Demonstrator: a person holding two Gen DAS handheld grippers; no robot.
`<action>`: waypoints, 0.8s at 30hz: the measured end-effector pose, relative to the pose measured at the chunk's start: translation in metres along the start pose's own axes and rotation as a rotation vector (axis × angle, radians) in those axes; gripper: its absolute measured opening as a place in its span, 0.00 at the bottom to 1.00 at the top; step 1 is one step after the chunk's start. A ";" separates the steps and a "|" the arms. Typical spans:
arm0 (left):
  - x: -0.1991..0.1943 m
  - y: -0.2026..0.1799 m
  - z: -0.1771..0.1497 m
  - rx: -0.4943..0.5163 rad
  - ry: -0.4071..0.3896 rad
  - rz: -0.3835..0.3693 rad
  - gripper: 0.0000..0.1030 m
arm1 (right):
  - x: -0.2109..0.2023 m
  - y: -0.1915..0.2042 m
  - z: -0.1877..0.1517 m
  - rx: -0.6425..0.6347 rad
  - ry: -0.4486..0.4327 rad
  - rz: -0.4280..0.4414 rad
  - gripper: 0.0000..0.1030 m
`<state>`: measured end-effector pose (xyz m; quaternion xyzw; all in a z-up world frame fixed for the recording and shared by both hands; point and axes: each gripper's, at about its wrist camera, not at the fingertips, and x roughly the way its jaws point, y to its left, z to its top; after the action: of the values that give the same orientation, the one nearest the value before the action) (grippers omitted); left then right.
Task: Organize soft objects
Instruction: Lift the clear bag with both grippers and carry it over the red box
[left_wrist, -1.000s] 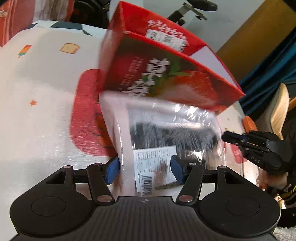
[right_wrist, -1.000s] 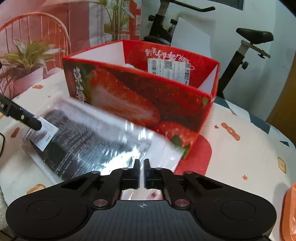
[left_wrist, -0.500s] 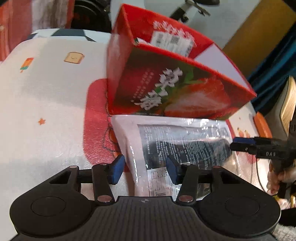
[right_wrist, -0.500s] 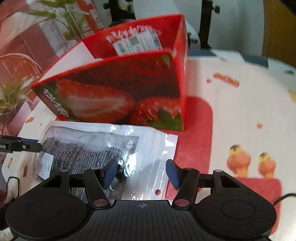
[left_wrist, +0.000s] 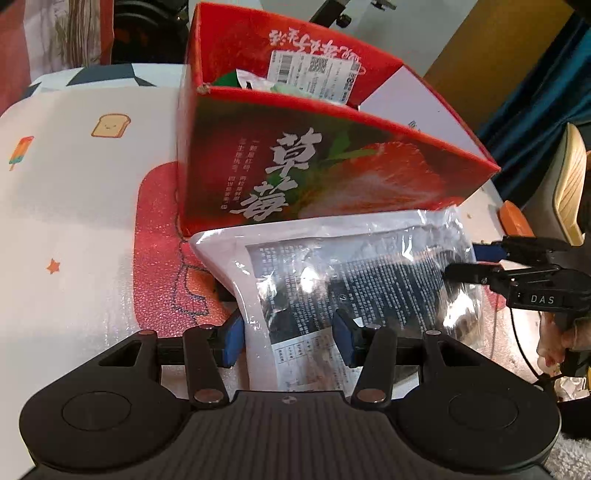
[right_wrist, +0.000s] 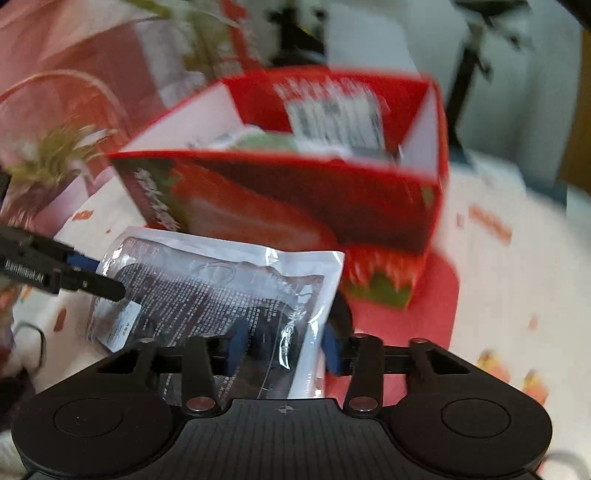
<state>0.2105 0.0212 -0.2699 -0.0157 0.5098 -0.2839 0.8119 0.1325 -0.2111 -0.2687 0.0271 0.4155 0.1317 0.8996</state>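
A clear plastic bag with a dark garment (left_wrist: 354, 280) lies on the table in front of a red strawberry box (left_wrist: 317, 173). My left gripper (left_wrist: 288, 338) is open, its blue pads on either side of the bag's near end. My right gripper (right_wrist: 282, 349) is open around the bag's other end (right_wrist: 221, 291); it also shows at the right of the left wrist view (left_wrist: 476, 264). The box (right_wrist: 295, 199) is open-topped and holds packaged soft items (left_wrist: 258, 83).
The table has a white cloth with cartoon prints (left_wrist: 74, 221) and a red patch (left_wrist: 159, 254). An orange item (left_wrist: 513, 218) lies at the right edge. A potted plant (right_wrist: 48, 173) stands left, exercise-bike frames behind the box.
The bag was released and now lies flat before the box. My right gripper opened and closed in over the bag's end. My left gripper stayed open at the other end.
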 end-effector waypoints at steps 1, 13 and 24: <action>-0.002 0.000 -0.001 -0.001 -0.007 -0.002 0.50 | -0.004 0.005 0.001 -0.042 -0.013 -0.012 0.30; -0.064 -0.011 -0.011 0.026 -0.156 0.011 0.50 | -0.057 0.030 0.024 -0.219 -0.198 -0.046 0.24; -0.117 -0.037 0.018 0.069 -0.368 0.050 0.50 | -0.084 0.019 0.073 -0.262 -0.341 -0.060 0.24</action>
<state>0.1718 0.0412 -0.1533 -0.0267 0.3428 -0.2735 0.8983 0.1311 -0.2105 -0.1556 -0.0807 0.2374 0.1511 0.9562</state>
